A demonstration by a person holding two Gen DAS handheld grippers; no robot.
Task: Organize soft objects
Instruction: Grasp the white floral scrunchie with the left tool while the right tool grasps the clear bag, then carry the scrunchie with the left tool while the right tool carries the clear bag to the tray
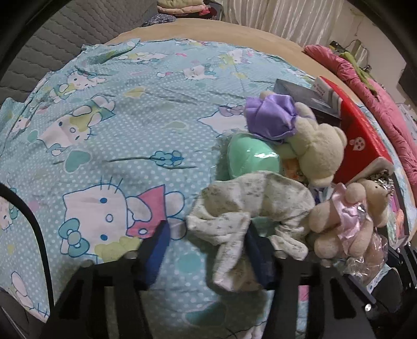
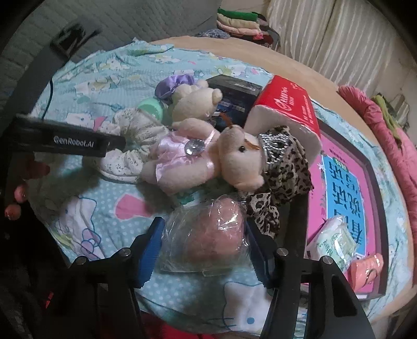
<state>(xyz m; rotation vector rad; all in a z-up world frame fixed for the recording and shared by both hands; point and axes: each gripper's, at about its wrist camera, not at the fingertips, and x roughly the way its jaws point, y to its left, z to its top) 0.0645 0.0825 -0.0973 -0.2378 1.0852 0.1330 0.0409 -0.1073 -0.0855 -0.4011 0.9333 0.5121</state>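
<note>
A pile of soft things lies on the Hello Kitty bedsheet (image 1: 104, 146). My left gripper (image 1: 208, 234) is open, its fingers either side of a white floral cloth (image 1: 250, 206) that drapes over the right finger. Behind it are a mint green ball (image 1: 250, 159), a purple satin piece (image 1: 271, 117), a cream teddy bear (image 1: 318, 146) and a pink-dressed bear (image 1: 346, 219). In the right wrist view, my right gripper (image 2: 206, 250) is open around a pink soft ball in a clear plastic bag (image 2: 208, 240). The pink-dressed bear (image 2: 198, 159) and a leopard-print cloth (image 2: 284, 167) lie just beyond it.
A red tissue pack (image 2: 286, 104), a dark box (image 2: 234, 91), a pink book (image 2: 346, 187), a tissue packet (image 2: 333, 242) and a pink purse (image 2: 365, 268) lie to the right. A pink quilt (image 1: 375, 104) edges the bed. Folded clothes (image 2: 239, 23) sit at the back.
</note>
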